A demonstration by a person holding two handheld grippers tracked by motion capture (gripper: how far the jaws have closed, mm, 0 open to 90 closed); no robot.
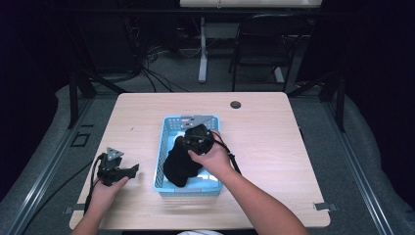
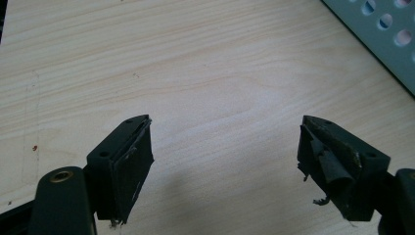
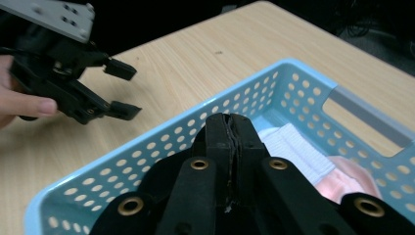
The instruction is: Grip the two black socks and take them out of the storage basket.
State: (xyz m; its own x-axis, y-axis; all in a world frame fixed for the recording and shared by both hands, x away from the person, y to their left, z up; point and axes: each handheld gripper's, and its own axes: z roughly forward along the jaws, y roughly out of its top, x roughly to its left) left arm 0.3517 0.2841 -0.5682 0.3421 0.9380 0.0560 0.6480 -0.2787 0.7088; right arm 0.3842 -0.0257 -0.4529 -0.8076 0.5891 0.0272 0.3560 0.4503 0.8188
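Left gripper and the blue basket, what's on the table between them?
Nothing: in the high view, bare wooden table separates the left gripper from the blue basket. The right gripper view shows the same.

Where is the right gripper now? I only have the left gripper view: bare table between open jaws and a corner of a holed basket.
Observer: The right gripper is above the blue basket, jaws shut, and a black cloth seems to hang from it.
Operator: Is anything else lying in the basket?
Observer: Yes, a white cloth lies on its floor.
Operator: Just that one?
Observer: No, a pink cloth lies right beside the white one.
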